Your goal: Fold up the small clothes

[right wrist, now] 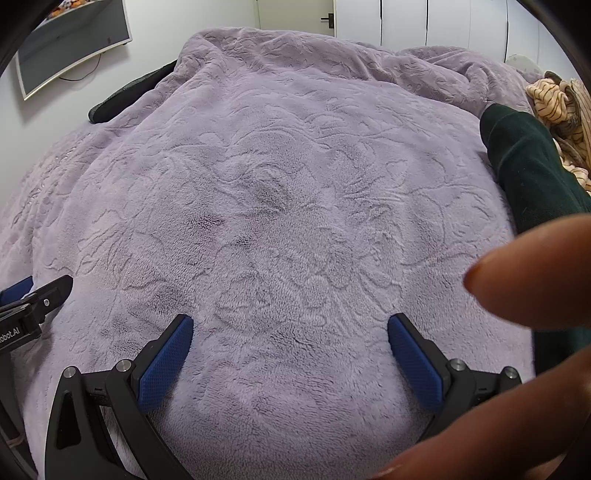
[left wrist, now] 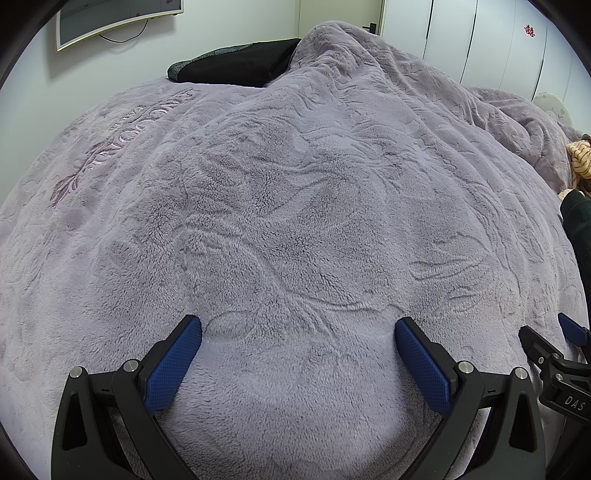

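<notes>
My left gripper (left wrist: 298, 325) is open and empty, low over a lilac fleece blanket (left wrist: 295, 203) that covers the bed. My right gripper (right wrist: 290, 323) is also open and empty over the same blanket (right wrist: 277, 184). A dark green garment (right wrist: 532, 170) lies at the right side of the bed; its edge shows in the left wrist view (left wrist: 576, 218). A tan striped garment (right wrist: 557, 99) lies crumpled behind it, also seen at the right edge of the left wrist view (left wrist: 581, 158). A person's fingers (right wrist: 524, 280) cross the right wrist lens at the right.
A black pillow or cloth (left wrist: 240, 62) lies at the far end of the bed. The blanket bunches into a raised heap (left wrist: 369, 66) at the back. A wall screen (left wrist: 110, 18) hangs at the left. White wardrobe doors (left wrist: 498, 37) stand behind the bed.
</notes>
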The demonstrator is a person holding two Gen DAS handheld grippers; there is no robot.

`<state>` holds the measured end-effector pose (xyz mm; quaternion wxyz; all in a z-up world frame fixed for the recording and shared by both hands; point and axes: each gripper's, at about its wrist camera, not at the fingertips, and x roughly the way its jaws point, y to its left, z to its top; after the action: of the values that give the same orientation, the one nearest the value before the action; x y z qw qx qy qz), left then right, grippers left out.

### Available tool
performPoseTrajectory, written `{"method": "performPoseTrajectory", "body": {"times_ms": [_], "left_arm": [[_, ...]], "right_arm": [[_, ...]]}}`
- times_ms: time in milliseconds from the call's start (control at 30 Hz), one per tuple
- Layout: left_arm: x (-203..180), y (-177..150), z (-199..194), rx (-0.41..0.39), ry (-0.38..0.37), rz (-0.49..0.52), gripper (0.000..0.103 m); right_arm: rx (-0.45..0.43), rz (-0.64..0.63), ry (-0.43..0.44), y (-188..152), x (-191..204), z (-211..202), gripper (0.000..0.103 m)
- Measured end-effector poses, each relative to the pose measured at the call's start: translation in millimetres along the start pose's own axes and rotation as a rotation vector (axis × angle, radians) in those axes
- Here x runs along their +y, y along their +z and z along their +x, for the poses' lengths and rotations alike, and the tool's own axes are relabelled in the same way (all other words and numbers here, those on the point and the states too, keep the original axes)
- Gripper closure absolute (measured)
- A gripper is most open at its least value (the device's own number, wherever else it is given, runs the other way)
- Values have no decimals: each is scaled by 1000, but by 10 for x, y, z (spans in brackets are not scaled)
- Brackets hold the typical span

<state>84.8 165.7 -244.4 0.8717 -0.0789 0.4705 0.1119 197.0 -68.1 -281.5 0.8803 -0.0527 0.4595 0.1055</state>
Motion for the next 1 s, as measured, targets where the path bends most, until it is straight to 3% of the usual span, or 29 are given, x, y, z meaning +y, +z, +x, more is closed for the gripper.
{"method": "performPoseTrajectory", "body": {"times_ms": [1000], "left_arm": [[0,-1,0,0,0,0,0]], "right_arm": [[3,7,2,-6,15,-3,0]]}}
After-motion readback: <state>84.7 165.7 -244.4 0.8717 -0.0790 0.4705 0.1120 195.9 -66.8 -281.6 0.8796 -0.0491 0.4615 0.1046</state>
